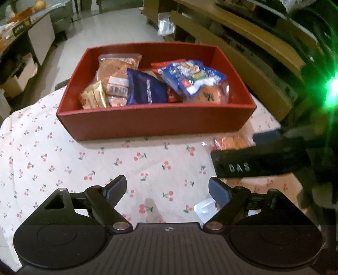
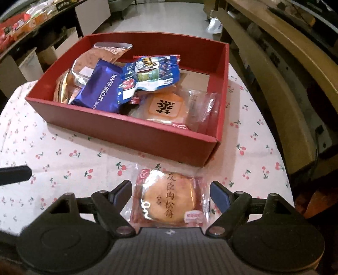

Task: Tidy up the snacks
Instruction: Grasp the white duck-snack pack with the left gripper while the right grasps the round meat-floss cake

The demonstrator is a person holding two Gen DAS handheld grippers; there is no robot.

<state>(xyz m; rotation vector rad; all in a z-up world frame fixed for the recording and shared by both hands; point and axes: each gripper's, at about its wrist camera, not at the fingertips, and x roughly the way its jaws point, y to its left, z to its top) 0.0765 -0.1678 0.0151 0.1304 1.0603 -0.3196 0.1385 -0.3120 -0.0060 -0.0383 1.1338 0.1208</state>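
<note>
A red box (image 1: 156, 120) (image 2: 126, 131) stands on the cherry-print cloth. It holds several snacks, among them a blue wafer biscuit packet (image 1: 145, 88) (image 2: 99, 88), a colourful blue bag (image 1: 190, 76) (image 2: 147, 74) and a wrapped round pastry (image 2: 166, 105). In front of the box a second wrapped pastry (image 2: 169, 198) lies flat on the cloth. My right gripper (image 2: 171, 187) is open and straddles this pastry, with a gap at each pad. My left gripper (image 1: 168, 186) is open over bare cloth, left of the right gripper's black body (image 1: 238, 167).
The table (image 2: 262, 152) is round and its edge curves close on the right. Wooden furniture (image 2: 274, 63) stands just past that edge. A side counter (image 2: 31, 19) with more packets sits at the far left. A clear wrapper corner (image 1: 202, 208) lies by my left gripper's right finger.
</note>
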